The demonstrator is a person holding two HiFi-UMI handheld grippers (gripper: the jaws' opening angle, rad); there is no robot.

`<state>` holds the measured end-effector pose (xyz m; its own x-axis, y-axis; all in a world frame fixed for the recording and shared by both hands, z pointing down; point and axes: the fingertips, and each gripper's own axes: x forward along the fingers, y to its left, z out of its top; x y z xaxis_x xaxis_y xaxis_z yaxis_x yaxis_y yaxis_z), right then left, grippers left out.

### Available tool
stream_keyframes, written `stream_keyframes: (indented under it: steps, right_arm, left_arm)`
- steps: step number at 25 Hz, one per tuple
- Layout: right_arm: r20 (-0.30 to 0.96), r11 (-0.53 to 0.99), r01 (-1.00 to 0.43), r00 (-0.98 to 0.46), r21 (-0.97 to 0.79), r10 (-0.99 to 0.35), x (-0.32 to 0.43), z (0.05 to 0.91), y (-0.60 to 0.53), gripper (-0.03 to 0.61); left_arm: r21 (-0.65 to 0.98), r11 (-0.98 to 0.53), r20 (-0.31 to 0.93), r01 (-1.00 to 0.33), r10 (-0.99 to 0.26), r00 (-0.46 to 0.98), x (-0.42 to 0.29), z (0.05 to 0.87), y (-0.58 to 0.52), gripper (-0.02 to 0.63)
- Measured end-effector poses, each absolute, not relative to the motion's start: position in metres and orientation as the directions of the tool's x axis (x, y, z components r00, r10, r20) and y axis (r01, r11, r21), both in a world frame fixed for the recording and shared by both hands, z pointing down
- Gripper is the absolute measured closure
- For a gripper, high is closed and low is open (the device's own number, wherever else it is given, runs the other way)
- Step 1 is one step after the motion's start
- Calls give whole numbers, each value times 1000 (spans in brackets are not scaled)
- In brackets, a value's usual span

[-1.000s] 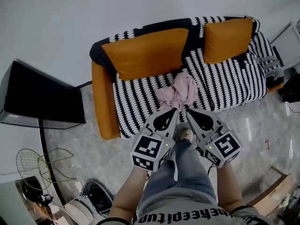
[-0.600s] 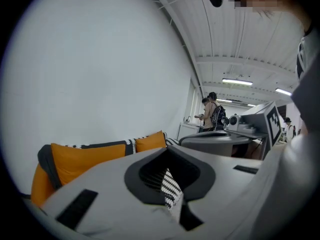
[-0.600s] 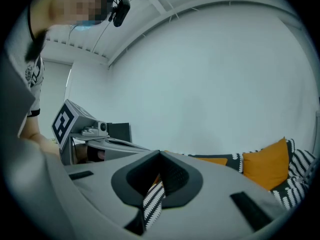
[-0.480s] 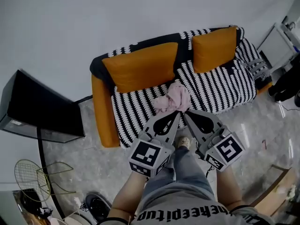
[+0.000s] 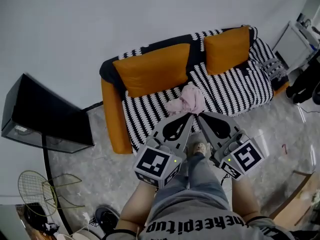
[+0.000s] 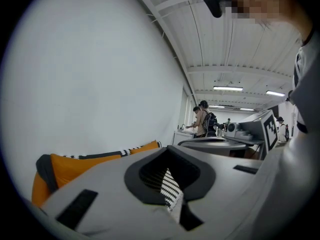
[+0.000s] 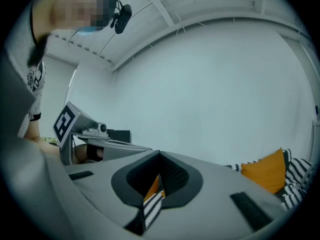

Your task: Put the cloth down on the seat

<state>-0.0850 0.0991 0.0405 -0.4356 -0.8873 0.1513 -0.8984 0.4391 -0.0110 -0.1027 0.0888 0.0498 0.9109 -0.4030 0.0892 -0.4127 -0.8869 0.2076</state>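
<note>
**Pink cloth on the sofa seat, both claws closed and empty**

A sofa with a black-and-white striped cover and orange arms (image 5: 147, 111) fills the upper middle of the frame. A black flat screen (image 5: 45, 116) stands at the left edge. A long orange cushion (image 5: 152, 66) and a shorter orange cushion (image 5: 227, 49) lean on the backrest. Below centre, the left gripper (image 5: 189, 116) and right gripper (image 5: 200, 116) sit side by side, each with its jaws pressed together and nothing held. Just above their tips, the crumpled pink cloth (image 5: 186, 100) lies on the striped seat near its front edge.
</note>
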Motion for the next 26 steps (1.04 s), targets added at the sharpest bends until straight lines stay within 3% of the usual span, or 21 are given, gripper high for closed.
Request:
stream_keyframes:
  steps: [26]
  right_arm:
    - [127,498,-866,-490,41,-863,-142,23,85,583]
  left_arm:
    - [189,-874,28,-447,-450,893,-154,28,77,595]
